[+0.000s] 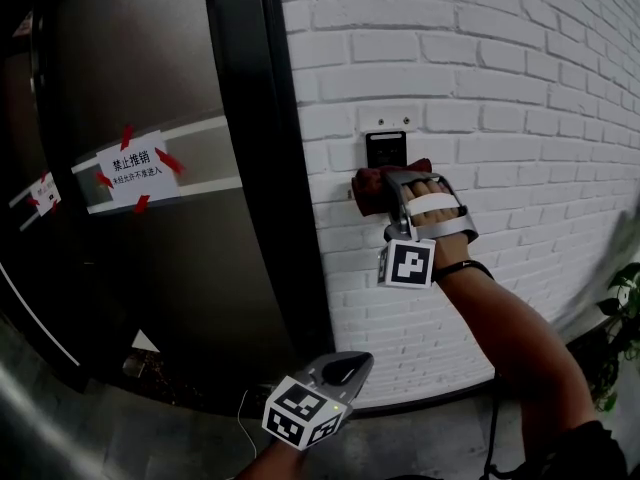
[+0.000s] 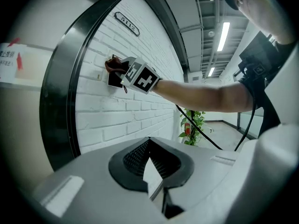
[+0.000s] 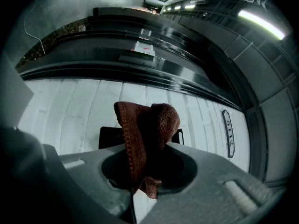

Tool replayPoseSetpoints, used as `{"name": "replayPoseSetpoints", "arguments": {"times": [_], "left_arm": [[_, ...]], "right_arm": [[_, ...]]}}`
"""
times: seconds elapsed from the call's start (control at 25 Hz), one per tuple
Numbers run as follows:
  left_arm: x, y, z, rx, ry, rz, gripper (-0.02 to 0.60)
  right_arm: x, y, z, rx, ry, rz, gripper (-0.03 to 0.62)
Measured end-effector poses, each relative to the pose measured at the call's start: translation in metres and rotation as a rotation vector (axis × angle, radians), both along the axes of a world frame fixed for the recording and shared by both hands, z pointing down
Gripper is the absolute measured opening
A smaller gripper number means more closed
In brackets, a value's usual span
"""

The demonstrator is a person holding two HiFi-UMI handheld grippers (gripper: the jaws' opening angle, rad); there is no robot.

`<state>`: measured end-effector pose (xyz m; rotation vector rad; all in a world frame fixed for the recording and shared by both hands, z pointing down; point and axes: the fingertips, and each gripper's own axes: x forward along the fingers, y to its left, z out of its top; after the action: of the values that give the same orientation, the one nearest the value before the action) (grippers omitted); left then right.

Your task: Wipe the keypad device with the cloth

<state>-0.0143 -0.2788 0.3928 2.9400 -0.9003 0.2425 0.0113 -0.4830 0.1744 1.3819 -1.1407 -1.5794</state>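
Now wiping, likely: right tool (image 1: 398,190) clamped on cloth (image 1: 372,190), cloth against lower edge of keypad device (image 1: 386,148) on brick wall (image 1: 500,88). Left tool (image 1: 338,370) closed, empty, low, well clear. Best: sweep cloth up across full face, light even pressure, firm grip.

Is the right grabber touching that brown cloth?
Touching. The right gripper view shows the right gripper with its jaws shut on the cloth, which sticks up from between them.
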Motion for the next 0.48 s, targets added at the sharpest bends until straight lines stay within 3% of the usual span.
{"name": "replayPoseSetpoints", "arguments": {"times": [0.48], "left_arm": [[0.001,0.004,0.005,-0.015,0.002,0.002,0.017]], "right_arm": [[0.003,-0.002,0.045,-0.053,0.026,0.009,0.048]]}}
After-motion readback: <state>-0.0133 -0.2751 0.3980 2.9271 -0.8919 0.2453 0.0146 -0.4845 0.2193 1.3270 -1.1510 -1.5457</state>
